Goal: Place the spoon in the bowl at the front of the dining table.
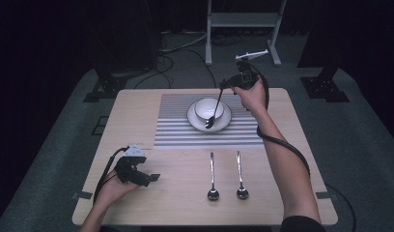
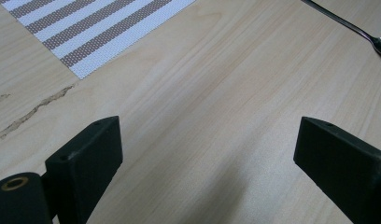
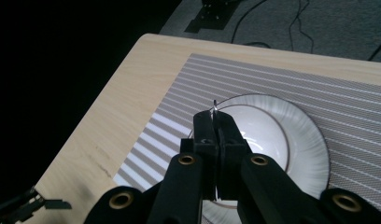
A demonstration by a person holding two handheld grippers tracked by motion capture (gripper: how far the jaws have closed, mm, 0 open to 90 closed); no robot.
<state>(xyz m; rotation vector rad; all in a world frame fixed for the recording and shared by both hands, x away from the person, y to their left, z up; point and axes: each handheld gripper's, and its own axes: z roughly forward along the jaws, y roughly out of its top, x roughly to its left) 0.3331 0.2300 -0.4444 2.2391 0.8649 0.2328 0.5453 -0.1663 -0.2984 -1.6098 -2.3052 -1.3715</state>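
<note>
Spoon (image 1: 213, 110) is pinched by its handle in the right gripper (image 1: 226, 85), jaws pressed together on the thin metal, and is hung slantwise with its bowl low over the cup (image 1: 208, 107). The cup is seated on a saucer (image 1: 225, 122), which is laid on the striped mat (image 1: 175, 125) at the far half of the table (image 1: 137, 111). Whether the spoon's bowl touches the cup or the saucer rim cannot be told. In the right gripper view, a sliver of the handle is seen edge-on above the closed fingertips (image 3: 215, 122); the rest of the spoon is hidden behind the jaws.

The step in hand is judged to be the placing of the spoon at the cup. For the next move, the spoon would need to be lowered and settled against cup or saucer before the jaws are spread.

Two more spoons (image 1: 212, 176) are laid side by side on the near table. The left gripper (image 1: 147, 178) is rested at the near left corner, jaws spread wide, nothing between them; one spoon is cut off at the left gripper view's edge.
</note>
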